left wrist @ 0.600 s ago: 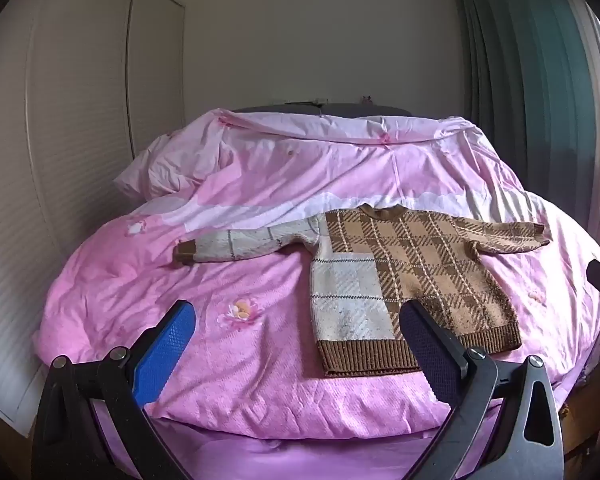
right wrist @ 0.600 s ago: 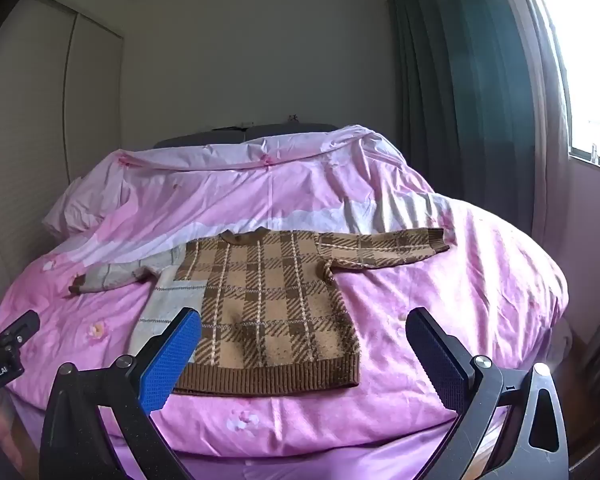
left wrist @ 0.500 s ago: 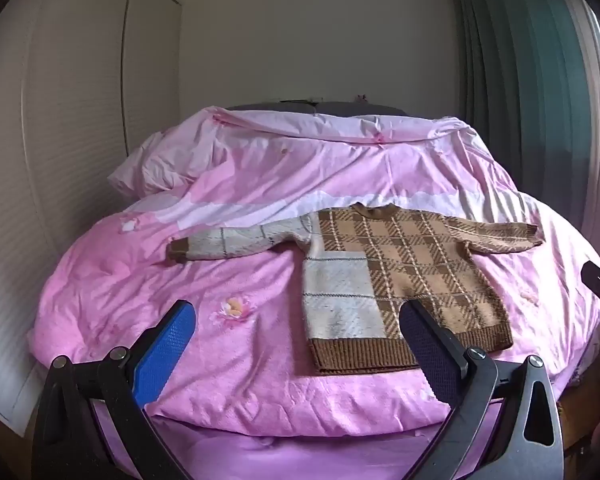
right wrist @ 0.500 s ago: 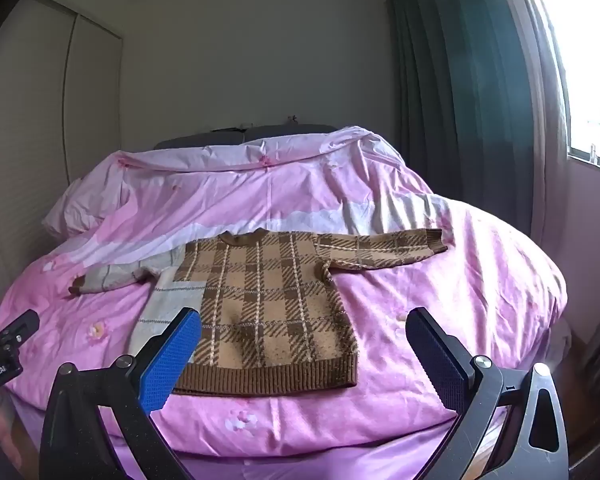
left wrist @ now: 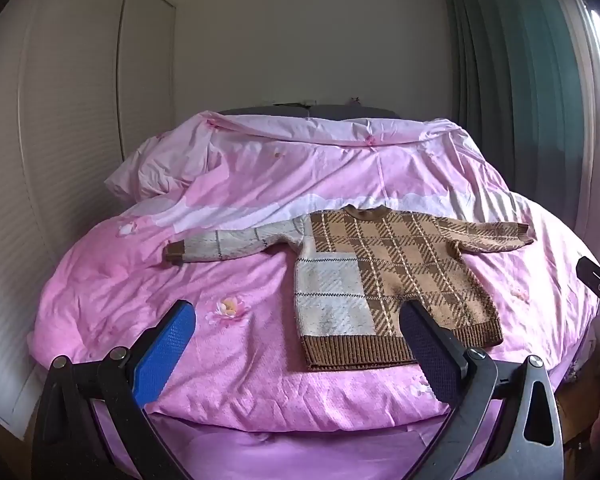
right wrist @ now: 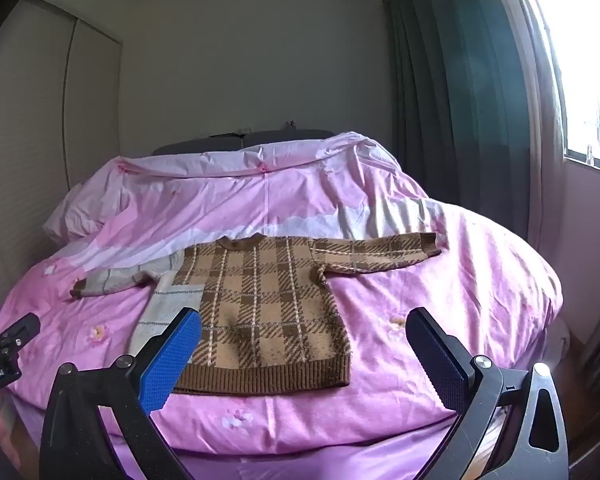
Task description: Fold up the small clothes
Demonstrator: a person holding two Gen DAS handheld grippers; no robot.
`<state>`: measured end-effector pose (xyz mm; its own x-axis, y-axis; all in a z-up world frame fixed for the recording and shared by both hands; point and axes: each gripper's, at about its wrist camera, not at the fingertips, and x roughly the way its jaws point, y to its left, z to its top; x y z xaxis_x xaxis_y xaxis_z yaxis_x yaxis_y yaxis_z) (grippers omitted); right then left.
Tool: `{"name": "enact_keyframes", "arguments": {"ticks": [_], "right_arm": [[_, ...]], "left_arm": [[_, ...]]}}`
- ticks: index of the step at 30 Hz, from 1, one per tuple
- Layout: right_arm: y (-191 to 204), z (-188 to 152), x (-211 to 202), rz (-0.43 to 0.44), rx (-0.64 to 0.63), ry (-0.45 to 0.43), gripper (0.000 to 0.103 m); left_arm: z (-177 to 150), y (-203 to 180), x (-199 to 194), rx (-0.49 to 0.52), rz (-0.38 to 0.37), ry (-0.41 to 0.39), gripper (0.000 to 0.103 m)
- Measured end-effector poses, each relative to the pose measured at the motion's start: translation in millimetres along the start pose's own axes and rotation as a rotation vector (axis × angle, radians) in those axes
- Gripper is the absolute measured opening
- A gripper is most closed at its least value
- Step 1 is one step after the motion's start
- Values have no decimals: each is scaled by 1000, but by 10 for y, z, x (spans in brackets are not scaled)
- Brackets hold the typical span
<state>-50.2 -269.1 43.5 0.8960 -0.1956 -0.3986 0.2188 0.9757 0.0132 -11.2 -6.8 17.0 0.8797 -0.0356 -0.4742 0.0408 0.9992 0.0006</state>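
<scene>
Both tongs, left tongs (left wrist: 296, 344) and right tongs (right wrist: 304, 350), hang wide and empty off the bed's (left wrist: 112, 292) near edge. The plaid sweater (left wrist: 384, 280) lies flat, unfolded, sleeves spread; next, probably pinch a sleeve cuff.

**A bedroom at home**

I'm looking at a bedroom. A bed (left wrist: 260, 364) under a rumpled pink quilt (right wrist: 440, 280) fills my view. Left of the bed stands a pale wardrobe (left wrist: 72, 152) with tall doors. Right of the bed hang dark green curtains (right wrist: 452, 112) beside a bright window (right wrist: 584, 80). Behind the bed is a plain wall (left wrist: 308, 40).
</scene>
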Motion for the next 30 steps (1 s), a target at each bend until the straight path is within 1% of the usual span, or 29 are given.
{"name": "enact_keyframes", "arguments": {"ticks": [6, 10, 30], "right_arm": [[-27, 75, -85, -5, -6, -10, 103], [-22, 61, -95, -4, -7, -14, 103], [-26, 44, -105, -5, -6, -19, 103]], "left_arm": [[3, -3, -55, 4, -2, -3, 103], [20, 3, -90, 4, -2, -4, 103], [-30, 5, -24, 0, -3, 6, 103]]}}
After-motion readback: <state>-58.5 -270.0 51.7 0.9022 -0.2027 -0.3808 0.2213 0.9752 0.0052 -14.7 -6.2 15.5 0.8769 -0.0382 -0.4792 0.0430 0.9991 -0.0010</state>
